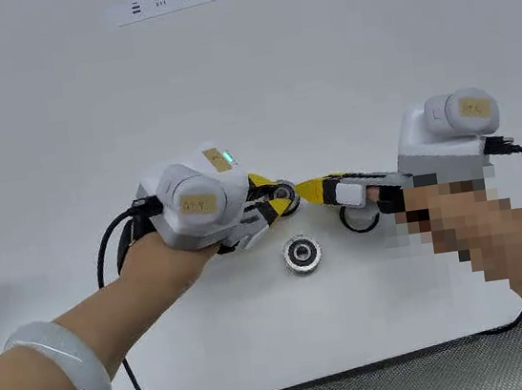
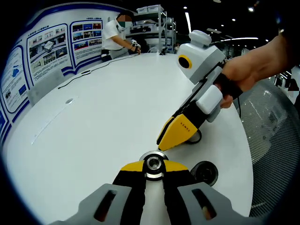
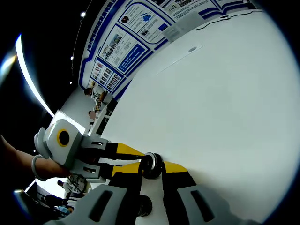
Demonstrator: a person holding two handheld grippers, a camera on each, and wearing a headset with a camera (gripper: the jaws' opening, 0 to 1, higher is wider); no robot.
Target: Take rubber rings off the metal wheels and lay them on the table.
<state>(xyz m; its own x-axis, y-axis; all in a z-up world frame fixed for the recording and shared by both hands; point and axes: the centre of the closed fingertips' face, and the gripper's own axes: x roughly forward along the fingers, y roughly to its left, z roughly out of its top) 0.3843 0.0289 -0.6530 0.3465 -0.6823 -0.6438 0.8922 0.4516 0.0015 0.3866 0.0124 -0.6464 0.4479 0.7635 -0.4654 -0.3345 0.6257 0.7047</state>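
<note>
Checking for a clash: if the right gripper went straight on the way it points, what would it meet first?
Most likely the metal wheel clamped in the left gripper, right at the right gripper tips; contact is unclear.

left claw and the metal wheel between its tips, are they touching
Touching. The left gripper view shows the left claw closed on the metal wheel, both yellow tips pressed against its sides.

Head view was bright & even, lit from overhead; white table (image 1: 369, 65) was near blown out, w/ only a soft short shadow under the loose wheel (image 1: 302, 254). Both gripper views had heavy fisheye bend twd the edges, bkgd dim. Ceiling strips (image 2: 187, 21) glared in left gripper view; a curved light streak (image 3: 26, 70) glared in right gripper view. Held wheel (image 2: 153, 164) was sharp, w/ a glint on its hub.
</note>
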